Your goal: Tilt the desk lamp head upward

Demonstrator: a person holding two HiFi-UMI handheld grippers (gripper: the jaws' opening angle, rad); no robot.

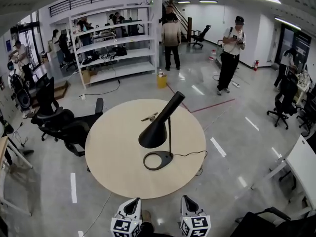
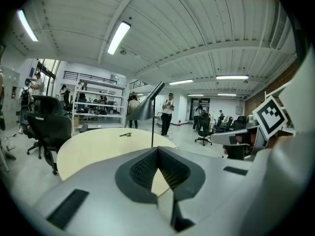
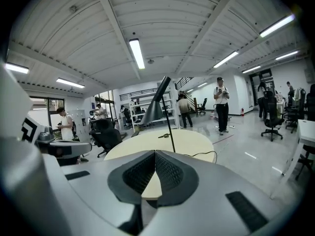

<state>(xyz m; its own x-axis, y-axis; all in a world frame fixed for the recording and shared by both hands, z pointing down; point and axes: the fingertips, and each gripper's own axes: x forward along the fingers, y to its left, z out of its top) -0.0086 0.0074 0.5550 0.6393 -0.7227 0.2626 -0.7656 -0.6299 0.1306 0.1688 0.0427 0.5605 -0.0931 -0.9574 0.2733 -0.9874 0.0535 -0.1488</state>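
Note:
A black desk lamp stands on the round beige table (image 1: 113, 152). Its ring base (image 1: 158, 160) rests right of the table's middle, and its cone head (image 1: 154, 134) points down and to the left from a slanted arm. My left gripper (image 1: 132, 204) and right gripper (image 1: 187, 201) hover side by side off the table's near edge, well short of the lamp. Both are shut with nothing between their tips. The left gripper view has the lamp head (image 2: 144, 108) far beyond the left gripper (image 2: 157, 149). The right gripper view has the lamp head (image 3: 155, 111) beyond the right gripper (image 3: 155, 152).
A small tool (image 1: 149, 117) lies at the table's far side, and the lamp's cable (image 1: 193, 154) trails off the right edge. Black office chairs (image 1: 64, 125) stand left of the table. A white desk (image 1: 303, 162) is at right, with shelving (image 1: 116, 43) and standing people behind.

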